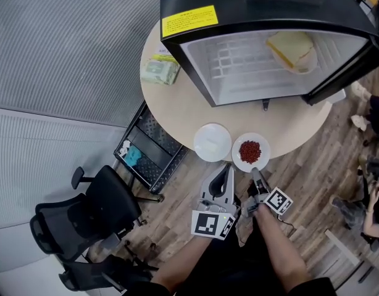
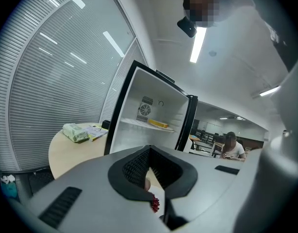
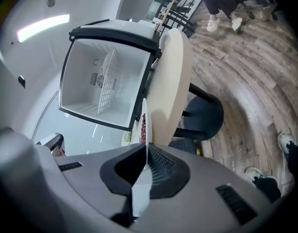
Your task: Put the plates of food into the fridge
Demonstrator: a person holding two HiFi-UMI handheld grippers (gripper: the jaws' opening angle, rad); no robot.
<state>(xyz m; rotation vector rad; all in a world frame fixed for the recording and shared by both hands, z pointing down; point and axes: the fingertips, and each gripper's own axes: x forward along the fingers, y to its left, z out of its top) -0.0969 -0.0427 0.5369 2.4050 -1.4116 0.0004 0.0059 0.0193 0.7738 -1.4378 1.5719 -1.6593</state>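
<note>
On the round table [image 1: 177, 106], near its front edge, sit a white plate of pale food [image 1: 212, 142] and a plate of red food [image 1: 250, 152]. My right gripper [image 1: 255, 172] is shut on the near rim of the red-food plate, whose rim [image 3: 145, 125] runs edge-on into the jaws of that gripper [image 3: 145, 152]. Just below the gap between the two plates is my left gripper [image 1: 224, 170], shut and holding nothing. In the left gripper view [image 2: 149, 152] red bits [image 2: 154, 204] show behind its jaws. The black fridge [image 1: 263, 17] stands open with a plate of bread [image 1: 292, 49] inside.
A green packet [image 1: 158, 69] and a yellow leaflet lie on the table left of the fridge. A black wire cart [image 1: 149, 147] and an office chair [image 1: 84, 214] stand on the floor at the left. Someone's shoes [image 1: 361, 91] are at the right.
</note>
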